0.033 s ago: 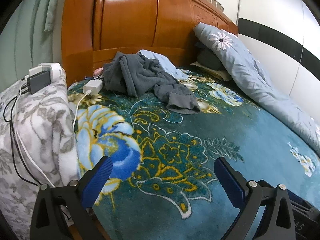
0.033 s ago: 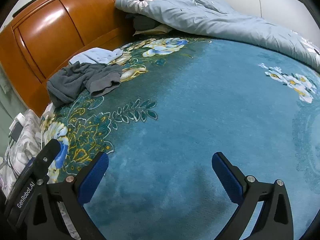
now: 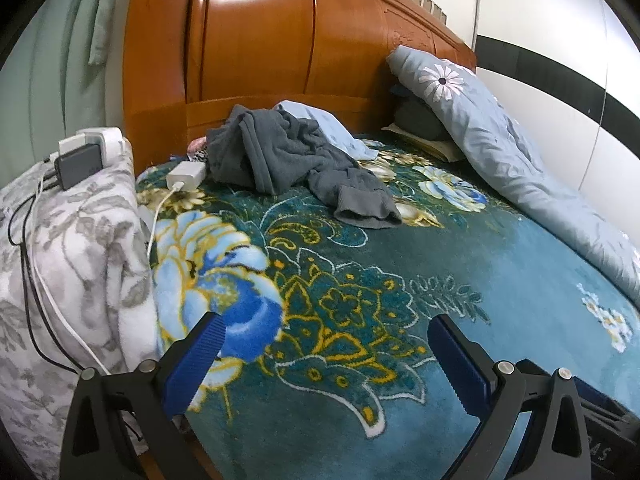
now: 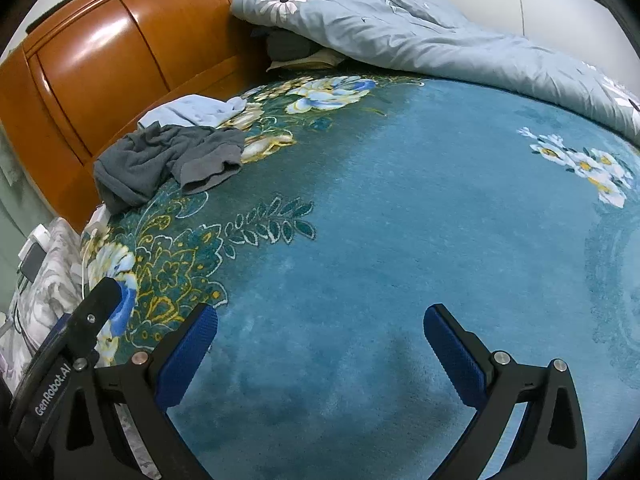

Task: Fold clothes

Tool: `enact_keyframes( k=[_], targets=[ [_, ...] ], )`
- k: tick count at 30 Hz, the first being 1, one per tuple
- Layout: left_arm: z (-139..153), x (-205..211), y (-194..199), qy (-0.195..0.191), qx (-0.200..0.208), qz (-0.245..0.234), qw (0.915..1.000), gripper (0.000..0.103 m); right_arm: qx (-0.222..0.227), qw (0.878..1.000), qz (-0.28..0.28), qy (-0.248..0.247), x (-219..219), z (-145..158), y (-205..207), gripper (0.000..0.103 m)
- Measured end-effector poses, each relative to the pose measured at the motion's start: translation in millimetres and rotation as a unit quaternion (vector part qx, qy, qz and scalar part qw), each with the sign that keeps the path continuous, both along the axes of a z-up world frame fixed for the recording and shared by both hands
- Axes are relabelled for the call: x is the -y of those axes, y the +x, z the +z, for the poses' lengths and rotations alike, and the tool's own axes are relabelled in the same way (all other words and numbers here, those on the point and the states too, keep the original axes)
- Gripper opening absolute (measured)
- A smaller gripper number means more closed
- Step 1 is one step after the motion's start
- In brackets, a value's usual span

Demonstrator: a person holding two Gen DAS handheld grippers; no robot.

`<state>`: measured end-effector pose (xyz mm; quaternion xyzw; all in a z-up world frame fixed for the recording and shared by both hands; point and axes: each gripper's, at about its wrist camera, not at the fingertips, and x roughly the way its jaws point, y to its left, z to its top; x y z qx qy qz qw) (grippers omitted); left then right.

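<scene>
Dark grey garment (image 3: 288, 160) lay crumpled in a loose heap at the head of the bed, just in front of the wooden headboard (image 3: 256, 48). One ribbed cuff or hem end trailed out toward the middle of the teal floral blanket (image 3: 460, 264). Fabric looked thick, fleecy, heavily bunched; could not tell garment type. A pale blue garment (image 3: 328, 128) sat partly under and behind the grey one, touching it, also rumpled.

Left gripper (image 3: 326, 332) hovered low over the blanket's blue flower pattern, blue-padded fingers spread wide, nothing between them. Right gripper (image 4: 320, 320) was likewise spread wide over plain teal blanket, empty. Both were well apart from the clothes.

No containers seen. Light blue quilt (image 3: 500, 140) with a daisy print was bunched along the far side by the wall, covering dark pillows (image 3: 416, 120). A white charger (image 3: 187, 174) with cable lay on the blanket just beside the grey heap. A grey floral throw (image 3: 72, 260) sat at the bed's edge, with a dark power bank (image 3: 80, 164) and cables on top.
</scene>
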<state>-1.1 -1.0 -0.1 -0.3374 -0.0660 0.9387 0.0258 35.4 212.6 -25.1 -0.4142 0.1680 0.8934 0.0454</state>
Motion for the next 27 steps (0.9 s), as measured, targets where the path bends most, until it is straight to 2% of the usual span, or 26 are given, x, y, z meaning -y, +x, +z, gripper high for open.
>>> enact_keyframes(
  k=[8, 16, 19, 25, 27],
  targets=[
    [-3.8, 2.9, -3.3, -0.001, -0.008, -0.011, 0.9999, 0.103, -0.004, 1.0, 0.003, 0.01, 3.8, -1.1, -1.8, 0.103],
    [-19.6, 3.6, -4.2, 0.001, -0.012, -0.011, 0.9999, 0.103, -0.007, 1.0, 0.023, -0.012, 7.4, -2.9, -3.4, 0.103],
    [-20.8, 3.6, -5.5, -0.007, -0.013, -0.009, 0.9999, 0.103, -0.003, 1.0, 0.021, -0.002, 8.6, -4.6, -3.5, 0.103],
    [-31.5, 8.2, -8.0, 0.025, 0.004, -0.017, 0.9995, 0.103, 0.002, 1.0, 0.021, 0.007, 9.9, -7.8, -4.7, 0.103],
    [-33.3, 7.6, -6.5, 0.026, 0.001, -0.019, 0.9995, 0.103, 0.001, 1.0, 0.024, 0.006, 10.1, -8.9, -5.2, 0.103]
  ],
)
